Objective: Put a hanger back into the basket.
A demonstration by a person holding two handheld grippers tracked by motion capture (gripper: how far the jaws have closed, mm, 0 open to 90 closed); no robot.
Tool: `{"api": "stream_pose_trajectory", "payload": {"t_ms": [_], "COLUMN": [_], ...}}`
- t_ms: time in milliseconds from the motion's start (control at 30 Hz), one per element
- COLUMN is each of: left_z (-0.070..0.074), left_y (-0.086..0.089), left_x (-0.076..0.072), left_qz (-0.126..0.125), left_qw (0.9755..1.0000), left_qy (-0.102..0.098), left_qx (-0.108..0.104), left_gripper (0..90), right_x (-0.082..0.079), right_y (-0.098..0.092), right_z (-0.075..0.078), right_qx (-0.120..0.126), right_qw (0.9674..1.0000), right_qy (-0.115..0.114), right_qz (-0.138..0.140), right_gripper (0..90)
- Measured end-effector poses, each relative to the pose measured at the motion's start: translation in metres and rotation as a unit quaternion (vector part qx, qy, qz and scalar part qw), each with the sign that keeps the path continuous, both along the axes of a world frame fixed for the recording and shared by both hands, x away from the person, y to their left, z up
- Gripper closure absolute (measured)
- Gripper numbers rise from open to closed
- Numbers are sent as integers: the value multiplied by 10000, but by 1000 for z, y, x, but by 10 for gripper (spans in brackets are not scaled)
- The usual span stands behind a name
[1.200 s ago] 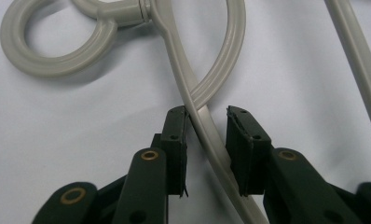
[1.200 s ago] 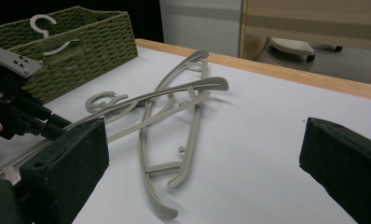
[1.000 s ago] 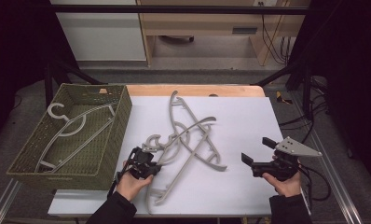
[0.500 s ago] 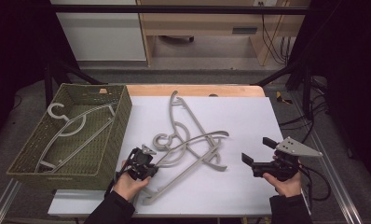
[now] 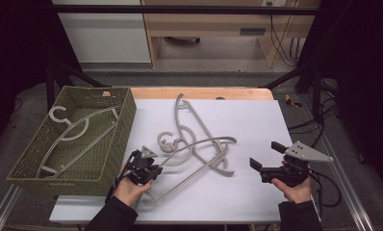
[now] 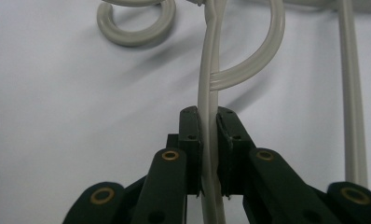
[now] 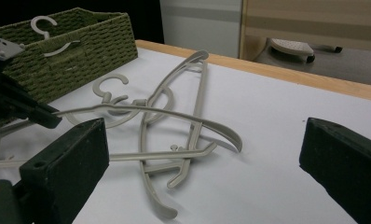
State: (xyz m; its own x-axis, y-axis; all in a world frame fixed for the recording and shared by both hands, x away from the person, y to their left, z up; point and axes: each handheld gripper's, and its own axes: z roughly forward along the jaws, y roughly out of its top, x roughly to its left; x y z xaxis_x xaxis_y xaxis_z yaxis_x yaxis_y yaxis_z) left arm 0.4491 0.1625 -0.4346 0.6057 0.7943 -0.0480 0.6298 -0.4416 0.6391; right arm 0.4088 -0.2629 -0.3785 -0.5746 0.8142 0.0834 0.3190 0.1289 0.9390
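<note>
My left gripper (image 5: 142,168) sits at about seven o'clock on the white table (image 5: 257,120), its jaws clamped tight on the thin arm of a grey hanger (image 5: 199,159); in the left gripper view that arm (image 6: 210,116) runs straight up between my two black pads. The held hanger stretches toward three o'clock from my grip, its hook (image 5: 166,141) at about one o'clock from the gripper, and it crosses a second hanger (image 5: 187,113) that lies toward twelve o'clock. My right gripper (image 5: 267,162) hangs at about five o'clock, well apart from the hangers, jaws wide apart with nothing between them. A green basket (image 5: 117,139) at nine o'clock holds another hanger (image 5: 71,132).
</note>
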Motion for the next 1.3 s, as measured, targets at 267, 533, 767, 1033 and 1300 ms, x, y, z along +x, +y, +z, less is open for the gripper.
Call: {"api": "stream_pose_trajectory", "payload": {"t_ms": [267,533,767,1033,1300], "left_z": [21,44,65,96,122], "left_y": [8,18,28,48,74], "left_x": [-7,-15,-20,-24,-13], "left_qz": [7,30,78,246,436], "left_qw": [9991,9968,9945,9882,9853], "left_qy": [-370,-711,-929,-1321,-1587], "left_qx": [-227,-374,-468,-734,-460], "left_gripper": [816,816,816,816,816], "right_x": [0,0,0,0,1], "right_y": [0,-1,-1,0,0], "right_z": [0,0,0,0,-1], "right_qx": [24,11,15,23,16], "right_qw": [10000,10000,10000,10000,10000], "right_qy": [-13,8,2,4,14], "right_qz": [-22,-36,-42,-38,-17], "right_gripper": [16,16,14,14,14]}}
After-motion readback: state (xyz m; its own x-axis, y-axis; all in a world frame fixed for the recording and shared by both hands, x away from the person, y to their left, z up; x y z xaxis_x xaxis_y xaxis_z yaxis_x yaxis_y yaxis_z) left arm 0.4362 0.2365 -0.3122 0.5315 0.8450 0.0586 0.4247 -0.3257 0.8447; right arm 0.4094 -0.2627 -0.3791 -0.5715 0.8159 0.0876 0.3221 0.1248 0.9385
